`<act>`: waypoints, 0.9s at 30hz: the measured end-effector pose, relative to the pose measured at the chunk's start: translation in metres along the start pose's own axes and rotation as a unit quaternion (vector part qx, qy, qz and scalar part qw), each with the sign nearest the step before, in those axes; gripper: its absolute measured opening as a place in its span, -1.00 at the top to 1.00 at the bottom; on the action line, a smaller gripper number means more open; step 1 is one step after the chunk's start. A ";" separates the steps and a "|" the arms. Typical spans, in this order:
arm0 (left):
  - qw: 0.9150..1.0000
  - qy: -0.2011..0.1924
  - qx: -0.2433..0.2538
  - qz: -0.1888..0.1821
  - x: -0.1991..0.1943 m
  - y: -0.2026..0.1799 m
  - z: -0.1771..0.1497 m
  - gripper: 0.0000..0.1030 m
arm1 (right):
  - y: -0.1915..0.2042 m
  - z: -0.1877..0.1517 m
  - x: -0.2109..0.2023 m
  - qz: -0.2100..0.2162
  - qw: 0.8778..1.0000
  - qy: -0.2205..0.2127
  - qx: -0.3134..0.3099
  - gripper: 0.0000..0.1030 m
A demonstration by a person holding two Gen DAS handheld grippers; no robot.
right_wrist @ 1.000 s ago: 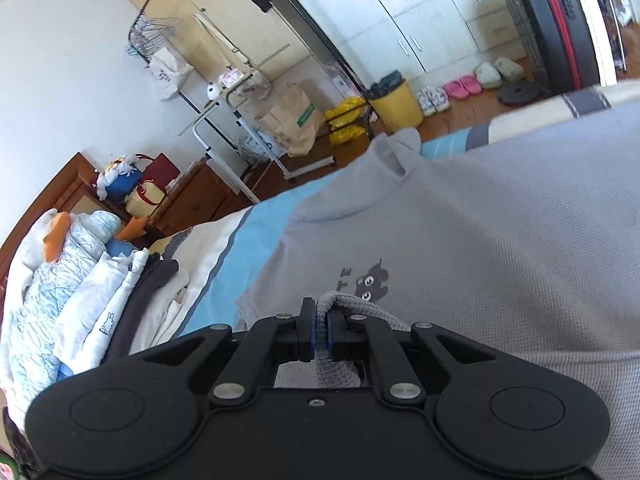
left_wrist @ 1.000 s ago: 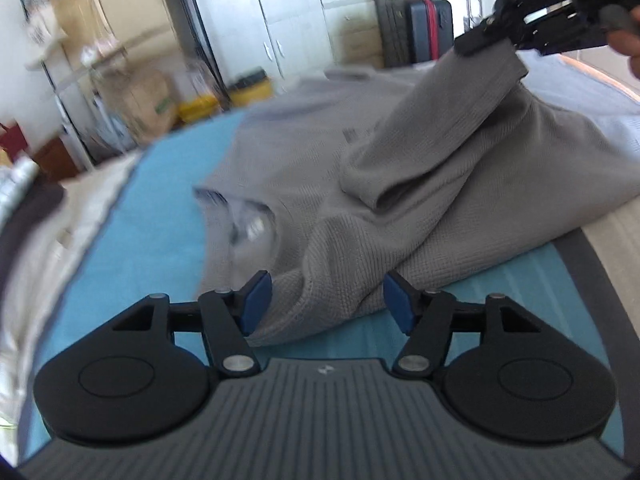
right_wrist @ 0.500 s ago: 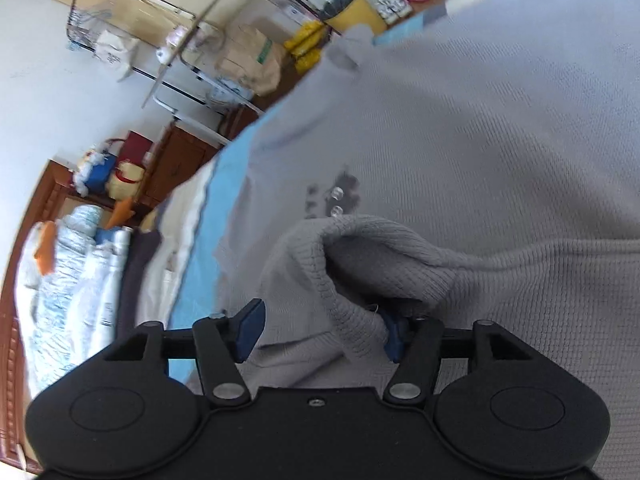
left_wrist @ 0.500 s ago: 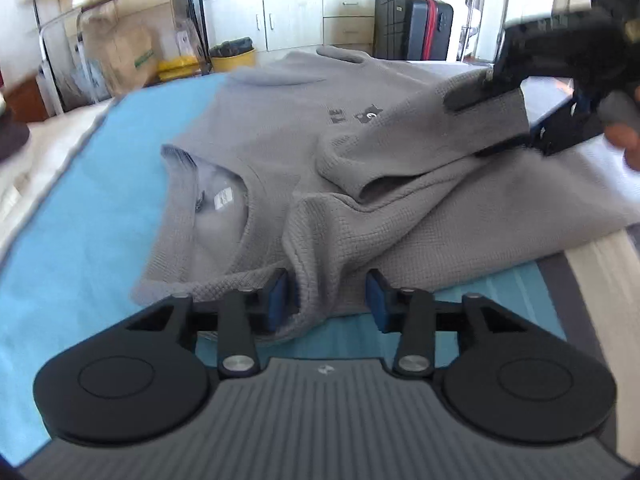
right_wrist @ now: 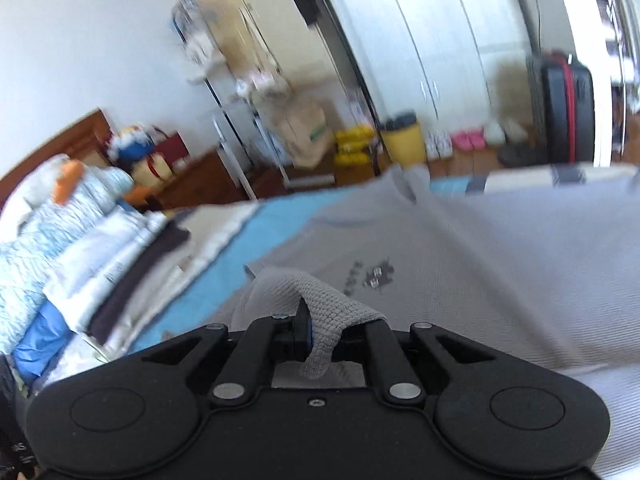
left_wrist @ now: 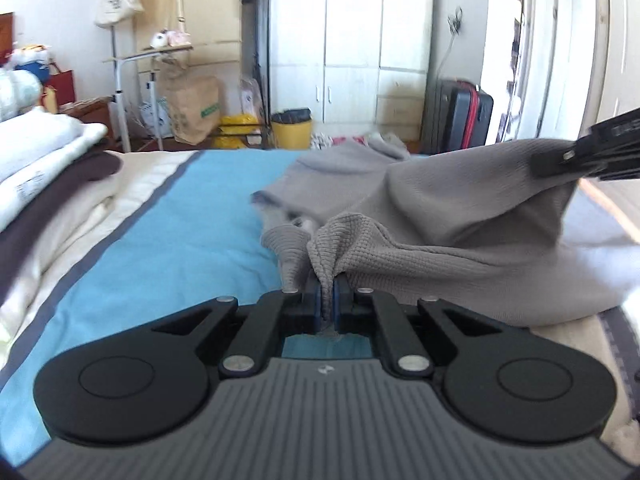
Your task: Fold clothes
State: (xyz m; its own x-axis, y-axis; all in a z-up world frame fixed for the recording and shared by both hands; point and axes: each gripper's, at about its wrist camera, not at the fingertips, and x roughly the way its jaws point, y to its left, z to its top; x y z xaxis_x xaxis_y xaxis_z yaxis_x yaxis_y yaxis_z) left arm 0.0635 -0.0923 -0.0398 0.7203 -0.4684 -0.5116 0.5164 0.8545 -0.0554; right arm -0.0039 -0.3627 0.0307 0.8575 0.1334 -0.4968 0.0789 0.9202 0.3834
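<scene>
Two grippers were each clamped on the same grey sweater [left_wrist: 460, 216]. In the left wrist view, the left gripper [left_wrist: 327, 304] was closed tight, a bunched ridge of the waffle-knit fabric being pinched between its blue pads [left_wrist: 316, 306] at 6 o'clock of the garment. In the right wrist view, the right gripper [right_wrist: 320, 334] was likewise shut on a fold of the knit, which was draped over the fingers and hung down between them. From the left camera, the right gripper [left_wrist: 588, 156] was seen at 3 o'clock, with the cloth drawn up toward it in a raised peak. The rest of the sweater was spread over a blue bedcover [left_wrist: 180, 232], its far edge reaching toward 12 o'clock, and a small dark print [right_wrist: 370, 276] was visible on its front in the right wrist view. A stack of folded clothes [left_wrist: 44, 168] was piled at 9 o'clock, touching the bedcover's pale border. Beyond the bed, a yellow bin [left_wrist: 291, 134] was set at 12 o'clock before white wardrobes [left_wrist: 348, 40], with a dark suitcase [left_wrist: 460, 120] at 1 o'clock and a paper bag [left_wrist: 194, 108] at 11 o'clock.
</scene>
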 end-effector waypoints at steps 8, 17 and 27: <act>1.000 -0.019 -0.001 -0.002 -0.061 -0.008 -0.014 0.91 | 0.029 -0.019 -0.069 0.003 0.999 -0.036 -0.003 0.83; 0.999 -0.047 -0.006 -0.020 -0.101 0.003 -0.014 0.91 | 0.063 -0.020 -0.121 0.001 0.996 -0.063 -0.055 0.83; 0.999 -0.001 0.009 -0.047 -0.115 -0.019 -0.031 0.92 | 0.089 -0.007 -0.135 -0.022 0.994 -0.082 -0.069 0.83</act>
State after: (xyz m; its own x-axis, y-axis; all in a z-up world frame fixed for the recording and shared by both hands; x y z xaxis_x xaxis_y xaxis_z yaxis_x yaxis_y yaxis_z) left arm -0.0432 -0.0474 -0.0064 0.6690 -0.5476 -0.5026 0.5903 0.8023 -0.0884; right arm -0.1166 -0.2963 0.1263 0.9267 0.0404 -0.3736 0.0581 0.9669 0.2486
